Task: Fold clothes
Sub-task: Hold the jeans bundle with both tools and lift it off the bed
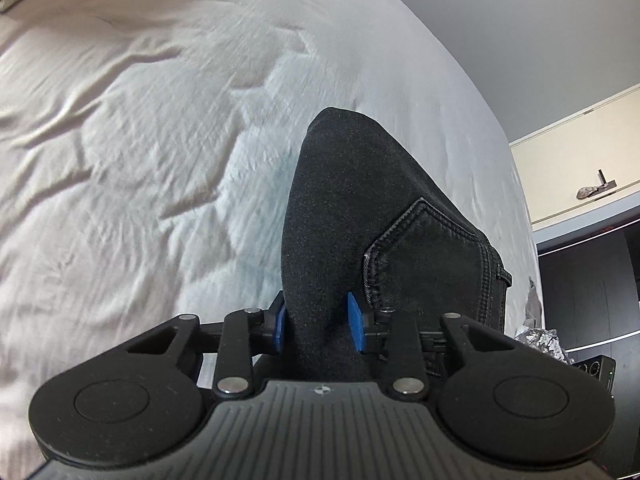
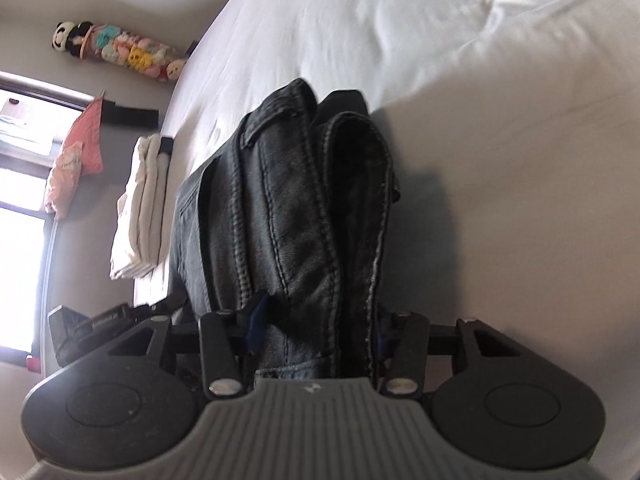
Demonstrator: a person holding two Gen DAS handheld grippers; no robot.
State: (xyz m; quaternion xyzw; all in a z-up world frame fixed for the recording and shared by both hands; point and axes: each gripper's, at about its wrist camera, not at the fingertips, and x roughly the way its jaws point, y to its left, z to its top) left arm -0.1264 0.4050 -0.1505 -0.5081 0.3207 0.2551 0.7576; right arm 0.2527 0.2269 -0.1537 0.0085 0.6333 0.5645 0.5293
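A pair of black denim jeans (image 1: 360, 208) hangs over the white bed sheet (image 1: 140, 140), held by both grippers. My left gripper (image 1: 320, 322) is shut on a bunched fold of the jeans near a back pocket (image 1: 432, 252); its blue pads press the cloth from both sides. My right gripper (image 2: 316, 328) is shut on the thick stacked waistband and seams of the jeans (image 2: 304, 208), which rise in front of the camera above the sheet (image 2: 480, 80).
A stack of folded white clothes (image 2: 140, 208) lies at the bed's edge. Plush toys (image 2: 120, 50) and a pink bag (image 2: 76, 156) hang by the window. A dark cabinet (image 1: 588, 280) and cream wardrobe (image 1: 572, 168) stand beyond the bed.
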